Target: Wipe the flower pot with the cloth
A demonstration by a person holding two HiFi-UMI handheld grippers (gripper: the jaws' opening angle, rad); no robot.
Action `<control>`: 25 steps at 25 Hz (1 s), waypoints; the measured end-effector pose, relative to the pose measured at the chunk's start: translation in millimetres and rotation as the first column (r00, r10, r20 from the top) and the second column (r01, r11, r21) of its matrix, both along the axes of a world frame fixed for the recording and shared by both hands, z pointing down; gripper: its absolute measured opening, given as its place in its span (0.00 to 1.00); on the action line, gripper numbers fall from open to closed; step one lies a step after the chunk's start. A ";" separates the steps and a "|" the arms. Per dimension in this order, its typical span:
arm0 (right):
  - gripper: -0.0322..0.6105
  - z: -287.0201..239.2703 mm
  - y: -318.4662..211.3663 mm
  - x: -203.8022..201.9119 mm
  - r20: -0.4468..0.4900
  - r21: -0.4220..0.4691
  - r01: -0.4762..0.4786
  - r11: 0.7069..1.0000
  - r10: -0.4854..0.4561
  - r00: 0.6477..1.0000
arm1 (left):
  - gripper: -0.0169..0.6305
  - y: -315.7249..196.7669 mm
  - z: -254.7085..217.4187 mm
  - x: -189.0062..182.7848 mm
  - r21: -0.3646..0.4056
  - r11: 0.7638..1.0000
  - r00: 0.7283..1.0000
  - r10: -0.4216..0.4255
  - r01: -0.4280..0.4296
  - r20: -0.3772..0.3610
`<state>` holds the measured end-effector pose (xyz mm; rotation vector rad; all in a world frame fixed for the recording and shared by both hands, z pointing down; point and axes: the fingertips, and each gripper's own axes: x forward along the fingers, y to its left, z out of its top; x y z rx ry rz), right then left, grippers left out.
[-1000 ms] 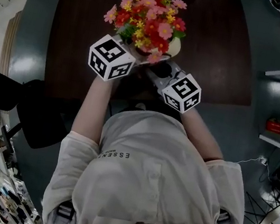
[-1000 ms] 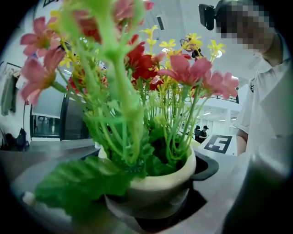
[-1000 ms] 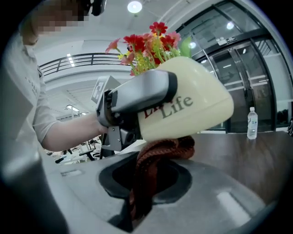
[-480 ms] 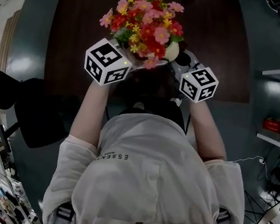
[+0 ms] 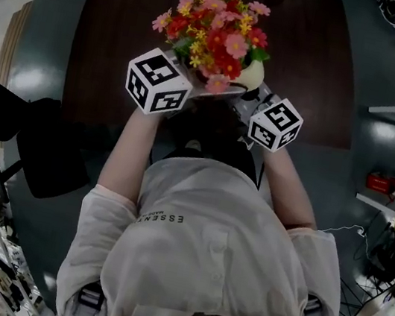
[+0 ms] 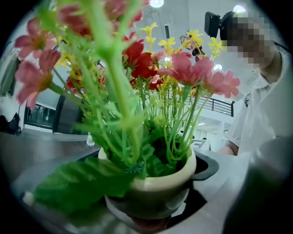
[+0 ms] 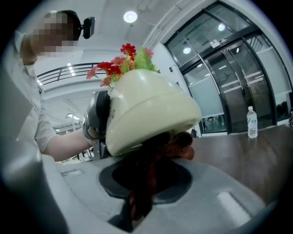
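Observation:
A cream flower pot point(image 5: 252, 73) full of red, pink and yellow flowers point(image 5: 216, 28) is held up over the dark table. My left gripper point(image 5: 208, 87) is shut on the pot point(image 6: 160, 185), its grey jaws at the pot's sides below the rim. In the right gripper view the pot point(image 7: 146, 109) tilts overhead. A dark red cloth point(image 7: 153, 178) is pressed against its underside. My right gripper point(image 7: 139, 208) is shut on that cloth and sits just right of the pot in the head view point(image 5: 251, 104). The left gripper's jaw point(image 7: 95, 119) shows behind the pot.
The brown table point(image 5: 313, 60) lies under the pot, with a water bottle point(image 7: 251, 121) standing at its far side. A black chair point(image 5: 46, 157) is at the left. Shelves with a red object point(image 5: 379, 182) stand at the right.
My right gripper has swung up and to the right along the pot's underside with the cloth. The pot and flowers have shifted slightly right; the left gripper has barely moved.

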<state>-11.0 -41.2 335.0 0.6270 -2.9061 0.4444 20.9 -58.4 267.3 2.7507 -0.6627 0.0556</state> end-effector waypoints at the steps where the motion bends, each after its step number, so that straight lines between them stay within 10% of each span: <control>1: 0.13 0.7 4.7 -5.1 -0.002 0.003 0.022 1.000 -0.022 1.000 | 0.91 0.3 0.6 -3.5 -0.002 1.000 1.000 0.000 0.000 0.001; 13: 0.13 8.2 53.1 -18.4 0.112 -0.044 0.246 0.968 -0.240 0.964 | 0.90 -9.1 16.1 -29.6 -0.036 0.999 1.000 -0.019 0.019 -0.016; 19: 0.13 52.6 15.7 42.8 -0.067 -0.139 0.031 0.990 -0.040 0.997 | 0.90 -18.9 48.4 -28.0 -0.020 0.999 0.998 -0.034 0.035 0.046; 25: 0.13 70.2 -38.0 97.5 -0.152 -0.185 -0.242 0.952 0.216 0.965 | 0.90 -22.3 105.5 -11.4 0.000 1.000 0.982 -0.018 0.018 0.189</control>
